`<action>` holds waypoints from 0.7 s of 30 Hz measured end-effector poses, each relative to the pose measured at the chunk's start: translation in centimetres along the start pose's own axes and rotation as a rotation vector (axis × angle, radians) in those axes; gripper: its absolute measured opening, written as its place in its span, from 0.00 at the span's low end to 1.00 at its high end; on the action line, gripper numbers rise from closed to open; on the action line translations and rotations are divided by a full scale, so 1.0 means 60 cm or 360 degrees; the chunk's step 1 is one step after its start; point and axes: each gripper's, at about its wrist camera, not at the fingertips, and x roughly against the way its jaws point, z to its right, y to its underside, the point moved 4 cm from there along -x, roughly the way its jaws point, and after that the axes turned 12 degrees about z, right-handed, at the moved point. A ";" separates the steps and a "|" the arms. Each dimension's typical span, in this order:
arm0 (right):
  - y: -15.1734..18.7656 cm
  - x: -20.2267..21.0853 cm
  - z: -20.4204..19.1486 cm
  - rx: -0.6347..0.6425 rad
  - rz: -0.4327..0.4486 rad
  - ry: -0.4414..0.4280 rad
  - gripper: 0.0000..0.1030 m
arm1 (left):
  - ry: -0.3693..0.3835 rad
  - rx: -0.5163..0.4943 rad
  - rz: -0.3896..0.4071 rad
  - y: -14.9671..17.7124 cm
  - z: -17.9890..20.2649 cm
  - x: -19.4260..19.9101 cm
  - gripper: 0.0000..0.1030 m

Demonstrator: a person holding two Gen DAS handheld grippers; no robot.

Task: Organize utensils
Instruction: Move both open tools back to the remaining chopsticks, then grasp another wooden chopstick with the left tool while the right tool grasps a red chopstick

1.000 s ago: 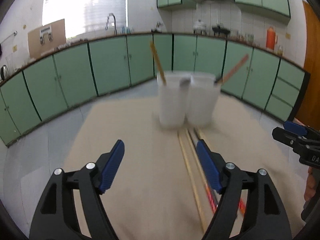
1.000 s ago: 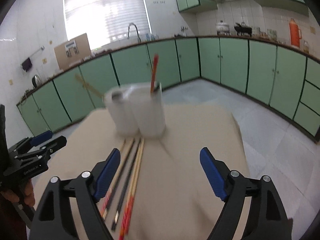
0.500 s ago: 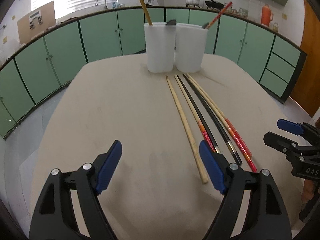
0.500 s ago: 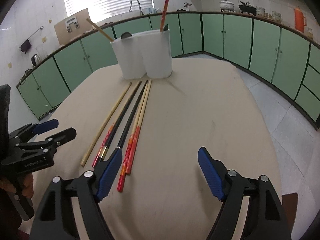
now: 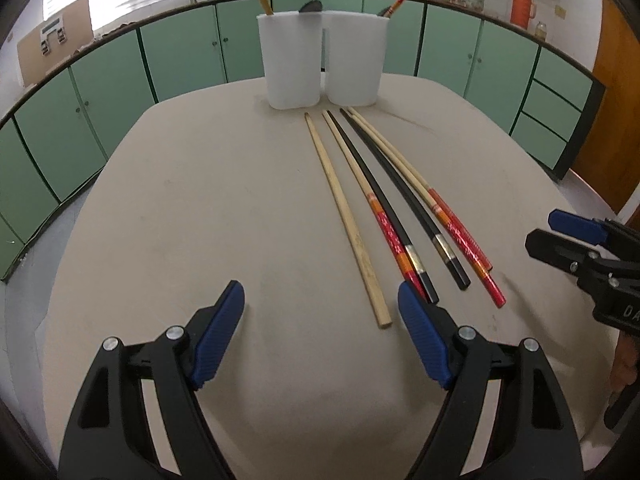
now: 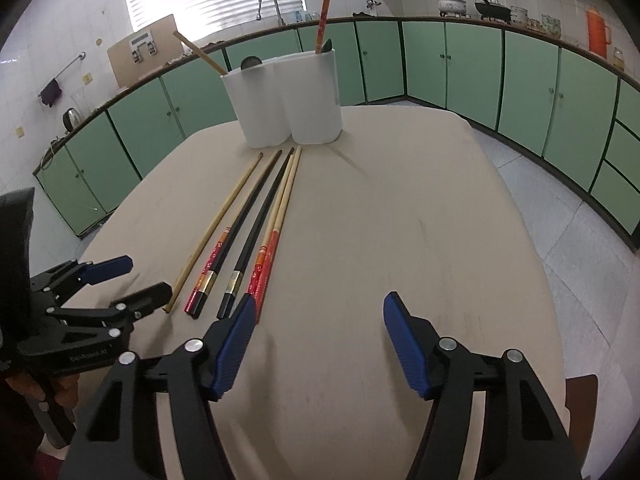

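Several chopsticks lie side by side on the beige table (image 5: 200,208): a plain wooden one (image 5: 344,216), two black ones (image 5: 396,184) and two red-ended ones (image 5: 460,232). They also show in the right wrist view (image 6: 256,216). Two white holders (image 5: 294,64) (image 5: 354,60) stand at the far end, holding a wooden chopstick, a red chopstick and dark spoons. My left gripper (image 5: 320,316) is open and empty, just short of the chopsticks' near ends. My right gripper (image 6: 318,332) is open and empty, to the right of them.
Green kitchen cabinets (image 5: 180,52) ring the room beyond the table edges. A counter with sink (image 6: 272,4), pots and an orange flask (image 6: 596,28) runs along the back. The other gripper appears at each view's edge (image 5: 592,248) (image 6: 92,296).
Both grippers have pulled back and tilted down from the holders. The chopsticks on the table now lie fully in view, with both grippers low near their near ends.
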 end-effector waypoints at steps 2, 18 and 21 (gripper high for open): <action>0.000 0.000 -0.002 0.0002 0.0001 -0.0004 0.63 | -0.0007 0.0003 -0.0022 0.004 0.000 -0.005 0.70; 0.029 -0.021 -0.040 0.0098 -0.0075 -0.0058 0.44 | -0.0081 0.0045 0.0007 0.003 -0.026 0.001 0.18; 0.032 -0.023 -0.047 0.0135 -0.0079 -0.0039 0.43 | -0.0110 0.0058 0.0011 0.004 -0.031 0.002 0.09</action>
